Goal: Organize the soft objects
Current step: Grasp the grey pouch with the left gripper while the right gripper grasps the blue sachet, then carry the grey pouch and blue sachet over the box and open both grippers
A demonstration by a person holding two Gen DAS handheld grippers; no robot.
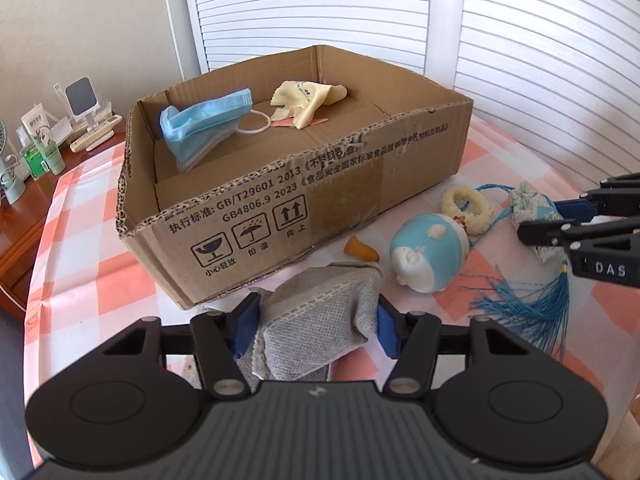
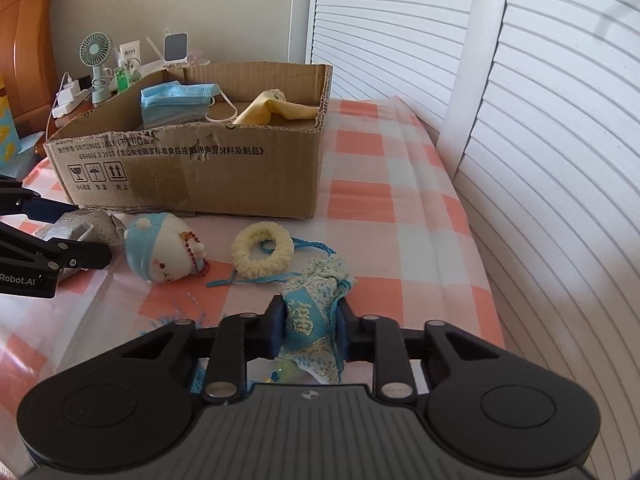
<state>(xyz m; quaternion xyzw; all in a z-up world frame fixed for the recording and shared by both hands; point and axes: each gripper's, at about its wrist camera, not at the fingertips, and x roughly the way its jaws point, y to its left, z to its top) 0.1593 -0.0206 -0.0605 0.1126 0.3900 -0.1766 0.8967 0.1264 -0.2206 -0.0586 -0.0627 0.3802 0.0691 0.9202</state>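
My left gripper (image 1: 318, 322) is shut on a grey mesh cloth (image 1: 316, 312) just in front of the cardboard box (image 1: 320, 208); it also shows in the right wrist view (image 2: 76, 228). My right gripper (image 2: 308, 320) is shut on a blue embroidered sachet (image 2: 314, 312) with a blue tassel (image 1: 528, 304) and cord. The box (image 2: 240, 184) holds a blue face mask (image 1: 204, 124) and a yellow cloth (image 1: 308, 100). A blue and white plush toy (image 1: 428, 256) and a cream fuzzy ring (image 1: 466, 204) lie on the checked tablecloth between the grippers.
A small orange piece (image 1: 362, 250) lies by the box front. White louvred doors (image 2: 540, 120) stand behind and to the right. A wooden side table (image 1: 24, 216) at the left carries a small fan (image 2: 95, 60), tubes, remotes and a charger.
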